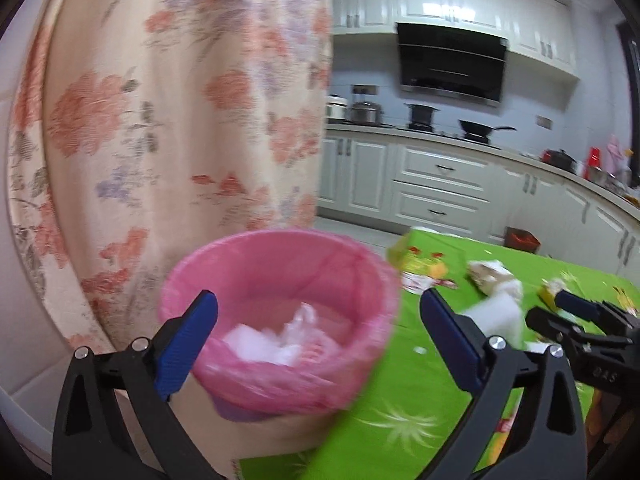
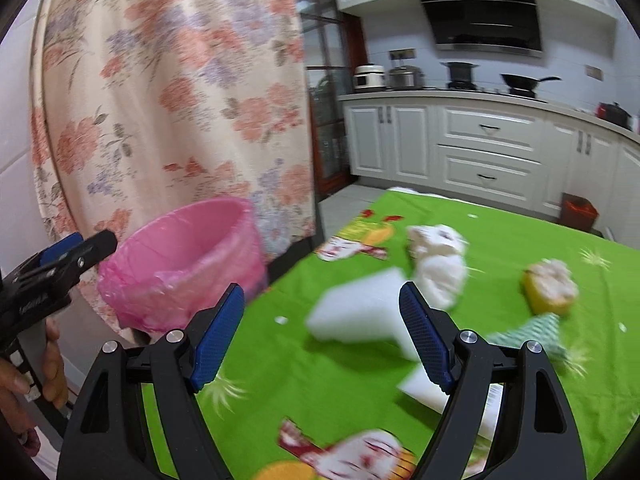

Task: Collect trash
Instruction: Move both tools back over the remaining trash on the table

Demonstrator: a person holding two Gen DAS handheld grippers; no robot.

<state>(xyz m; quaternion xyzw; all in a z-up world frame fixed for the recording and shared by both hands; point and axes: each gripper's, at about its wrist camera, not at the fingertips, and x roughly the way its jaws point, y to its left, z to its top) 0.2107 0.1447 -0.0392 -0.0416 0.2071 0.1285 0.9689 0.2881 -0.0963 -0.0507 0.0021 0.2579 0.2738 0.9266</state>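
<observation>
A bin lined with a pink bag (image 1: 280,312) stands at the left edge of a table with a green cloth (image 1: 420,392); white trash lies inside it. My left gripper (image 1: 320,344) is open and empty, hovering over the bin's near rim. My right gripper (image 2: 322,336) is open and empty above the green cloth (image 2: 304,392), just before a white foam block (image 2: 360,312). Behind the block lie crumpled white paper (image 2: 438,260), a yellow piece with a white wad (image 2: 550,286) and a green checked scrap (image 2: 536,334). The bin also shows in the right wrist view (image 2: 188,264).
A floral curtain (image 1: 168,120) hangs behind the bin. White kitchen cabinets (image 2: 488,148) and a counter with pots stand beyond the table. A small red bin (image 2: 578,210) sits on the floor. The left gripper (image 2: 60,264) and the hand holding it show at the left.
</observation>
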